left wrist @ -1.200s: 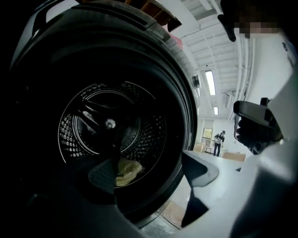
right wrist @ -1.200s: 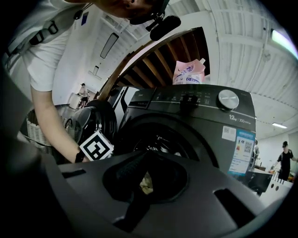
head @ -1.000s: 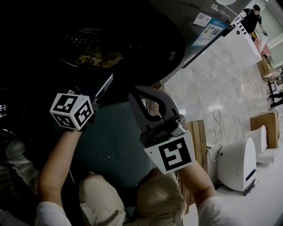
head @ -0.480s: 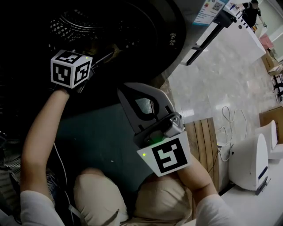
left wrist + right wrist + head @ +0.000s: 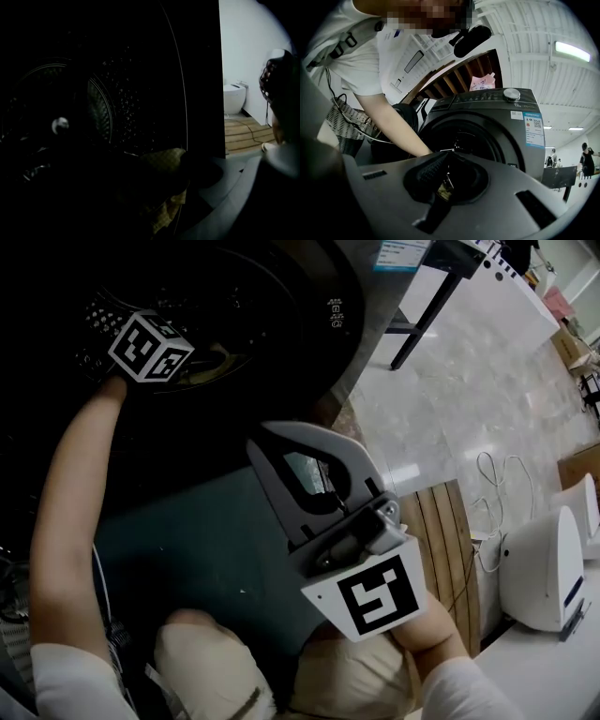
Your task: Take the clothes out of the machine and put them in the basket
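Observation:
The dark front-loading washing machine (image 5: 487, 122) stands open, its round rim (image 5: 323, 324) at the top of the head view. My left arm reaches into the drum, and the gripper's marker cube (image 5: 150, 345) sits at the mouth. A yellow checked cloth (image 5: 164, 161) lies at the drum's bottom, showing as a pale patch (image 5: 214, 358) beside the cube. My left gripper (image 5: 157, 185) points down at it. Its jaws have just been opening and stand wide in the dark, with no pad seen pressing the cloth. My right gripper (image 5: 265, 435) hangs outside the machine, shut and empty.
A woven basket (image 5: 344, 126) stands to the left of the machine behind the person's arm. Wooden boards (image 5: 441, 531), loose cables (image 5: 487, 484) and white appliances (image 5: 539, 568) lie on the pale floor to the right. A black-legged table (image 5: 422, 306) stands further back.
My left gripper has moved up and left in the head view, into the drum's mouth, and has rolled. The right gripper has drifted only slightly.

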`<state>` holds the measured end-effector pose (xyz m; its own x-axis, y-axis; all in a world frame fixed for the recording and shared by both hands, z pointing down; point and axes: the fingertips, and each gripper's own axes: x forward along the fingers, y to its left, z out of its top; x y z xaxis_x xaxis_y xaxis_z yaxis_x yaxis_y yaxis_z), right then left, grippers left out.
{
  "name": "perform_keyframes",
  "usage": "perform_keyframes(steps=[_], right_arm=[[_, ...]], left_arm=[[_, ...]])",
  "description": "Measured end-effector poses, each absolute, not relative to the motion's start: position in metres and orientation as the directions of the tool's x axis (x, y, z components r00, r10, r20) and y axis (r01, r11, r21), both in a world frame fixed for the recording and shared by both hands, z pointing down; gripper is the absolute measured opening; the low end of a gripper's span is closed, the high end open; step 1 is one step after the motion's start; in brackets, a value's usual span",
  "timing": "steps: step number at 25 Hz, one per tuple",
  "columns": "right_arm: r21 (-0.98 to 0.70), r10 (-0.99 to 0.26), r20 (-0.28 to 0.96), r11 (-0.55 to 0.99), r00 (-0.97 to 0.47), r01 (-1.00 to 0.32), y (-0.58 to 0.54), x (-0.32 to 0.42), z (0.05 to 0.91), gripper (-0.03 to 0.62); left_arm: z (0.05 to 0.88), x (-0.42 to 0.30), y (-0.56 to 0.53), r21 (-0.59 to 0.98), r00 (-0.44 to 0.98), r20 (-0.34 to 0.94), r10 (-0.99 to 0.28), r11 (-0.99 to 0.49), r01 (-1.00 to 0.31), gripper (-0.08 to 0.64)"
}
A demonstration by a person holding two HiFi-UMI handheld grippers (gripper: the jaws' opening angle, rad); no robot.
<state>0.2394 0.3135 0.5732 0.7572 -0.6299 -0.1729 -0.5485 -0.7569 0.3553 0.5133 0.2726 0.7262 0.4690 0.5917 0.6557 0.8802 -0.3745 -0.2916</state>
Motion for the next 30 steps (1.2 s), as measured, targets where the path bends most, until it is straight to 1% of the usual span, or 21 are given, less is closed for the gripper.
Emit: perform_keyframes(steps=[2,7,14,16,19,23,24,30], right_arm=[[0.351,-0.628,-0.168,-0.759,0.76,-0.549,0.316,0.241,0.577,0.012],[0.348,-0.625,-0.142,-0.757,0.768,-0.552,0.324,0.24,0.586,0.012],[0.356,-0.599,-0.107,-0.768,0.794,-0.532,0.34,0.245,0.594,0.012],[0.362,-0.582,-0.096,-0.776,0.808,-0.517,0.346,0.247,0.595,0.012],[0.361,-0.556,-0.077,-0.789,0.828,-0.496,0.356,0.248,0.597,0.012],[0.352,-0.529,-0.065,-0.805,0.846,-0.477,0.368,0.249,0.599,0.012],[0.352,-0.525,-0.064,-0.808,0.848,-0.474,0.37,0.248,0.599,0.012],[0.378,-0.523,-0.054,-0.799,0.851,-0.467,0.371,0.248,0.603,0.012]], left_arm=[[0.738,0.517,0.269,-0.309,0.445,0.707,0.55,-0.325,0.894,0.453],[0.768,0.52,0.265,-0.294,0.388,0.78,0.491,-0.261,0.92,0.454],[0.799,0.544,0.25,-0.278,0.369,0.847,0.383,-0.272,0.921,0.477],[0.804,0.55,0.244,-0.28,0.37,0.864,0.342,-0.285,0.917,0.491],[0.818,0.557,0.235,-0.313,0.391,0.881,0.268,-0.291,0.904,0.491],[0.839,0.569,0.233,-0.383,0.426,0.889,0.167,-0.24,0.892,0.491],[0.844,0.568,0.235,-0.384,0.421,0.894,0.155,-0.221,0.896,0.481],[0.859,0.556,0.241,-0.314,0.338,0.934,0.113,-0.188,0.931,0.283]])
